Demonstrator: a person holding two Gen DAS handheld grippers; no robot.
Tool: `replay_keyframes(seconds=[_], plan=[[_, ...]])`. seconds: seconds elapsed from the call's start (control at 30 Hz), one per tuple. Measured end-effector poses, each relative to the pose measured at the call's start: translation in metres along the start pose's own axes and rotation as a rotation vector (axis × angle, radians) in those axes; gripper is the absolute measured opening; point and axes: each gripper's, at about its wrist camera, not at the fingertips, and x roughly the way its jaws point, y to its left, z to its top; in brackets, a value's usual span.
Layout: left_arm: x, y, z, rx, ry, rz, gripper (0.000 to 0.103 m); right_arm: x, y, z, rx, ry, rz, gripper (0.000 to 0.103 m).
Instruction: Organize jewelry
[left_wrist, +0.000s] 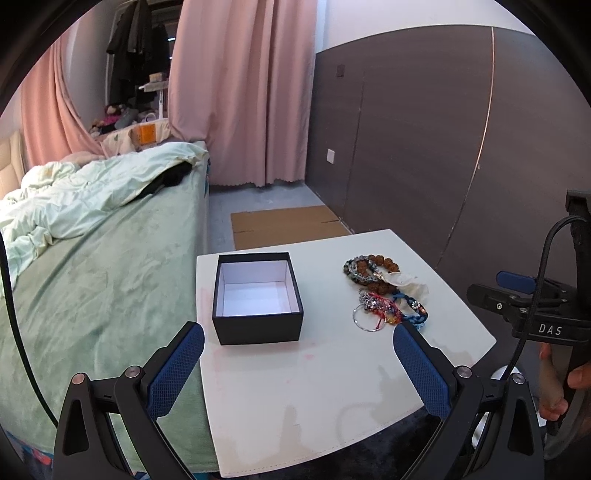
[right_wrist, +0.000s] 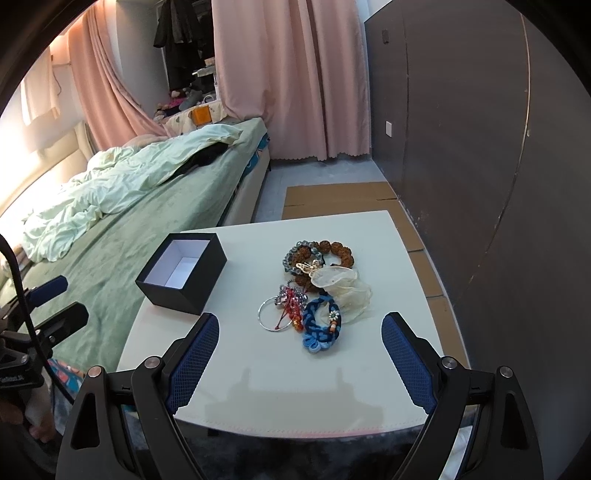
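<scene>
An open black box (left_wrist: 257, 297) with a white, empty inside stands on the white table (left_wrist: 317, 387); it also shows in the right wrist view (right_wrist: 181, 272). To its right lies a pile of jewelry (left_wrist: 386, 291): brown bead bracelets (right_wrist: 334, 251), a silver ring (right_wrist: 274, 314), red charms, a blue braided bracelet (right_wrist: 320, 326) and a cream fabric piece (right_wrist: 345, 288). My left gripper (left_wrist: 298, 338) is open above the table's near side, facing the box. My right gripper (right_wrist: 300, 328) is open, just short of the pile.
A bed with green covers (left_wrist: 92, 266) stands against the table's left edge. A dark wall panel (left_wrist: 424, 129) runs along the right. Flat cardboard (left_wrist: 284, 225) lies on the floor beyond the table. Pink curtains (left_wrist: 240, 92) hang at the back.
</scene>
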Motion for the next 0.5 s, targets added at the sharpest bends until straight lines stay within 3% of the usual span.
replay_keyframes(seconds=[0.5], plan=[[0.0035,0.0028,0.0030,-0.015,0.002,-0.011,0.102,-0.0007,0.0021,0.0015,-0.001,-0.003,-0.001,0.090]])
